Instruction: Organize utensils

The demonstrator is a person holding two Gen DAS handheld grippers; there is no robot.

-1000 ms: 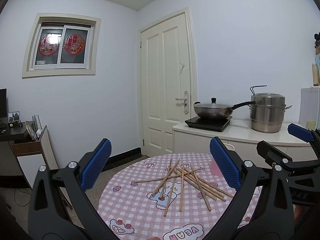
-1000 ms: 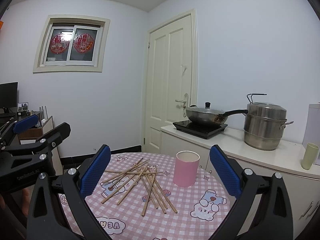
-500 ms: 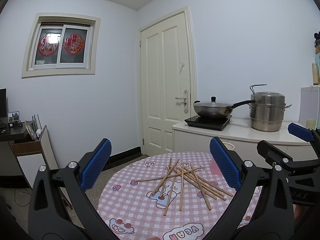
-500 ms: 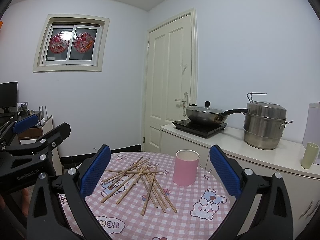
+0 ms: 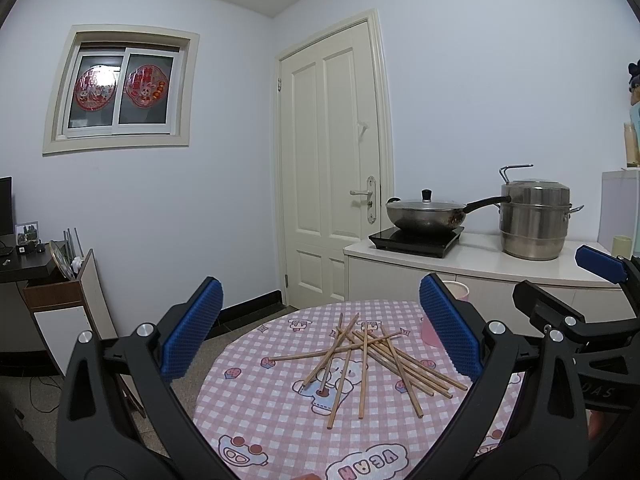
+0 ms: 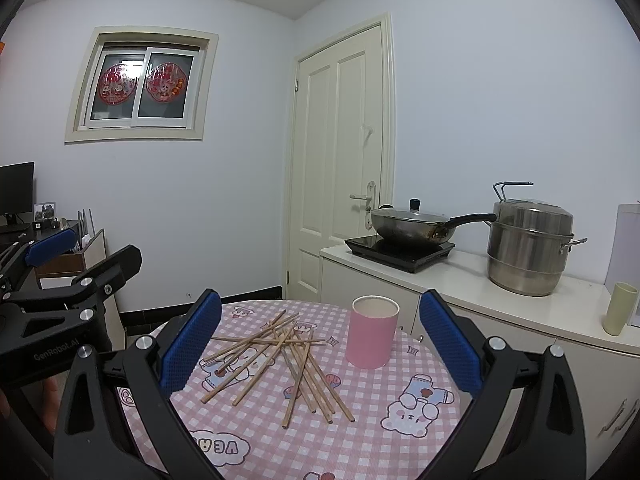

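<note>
Chopsticks heaped in a loose criss-cross pile on the round table, under a pink checked cloth with cartoon bears. Seen between the spread jaws of the right gripper, nearer its left pad, well ahead of the tips. Pink cup upright just right of the pile, also between those jaws, apparently empty, though the inside shows only partly. From the left gripper, jaws likewise wide apart and holding nothing, pile centred toward the right pad; cup mostly hidden behind that pad. Each gripper visible at the edge of the other's view. Beyond the table, counter with wok on a cooktop and steel pot; door behind.
</note>
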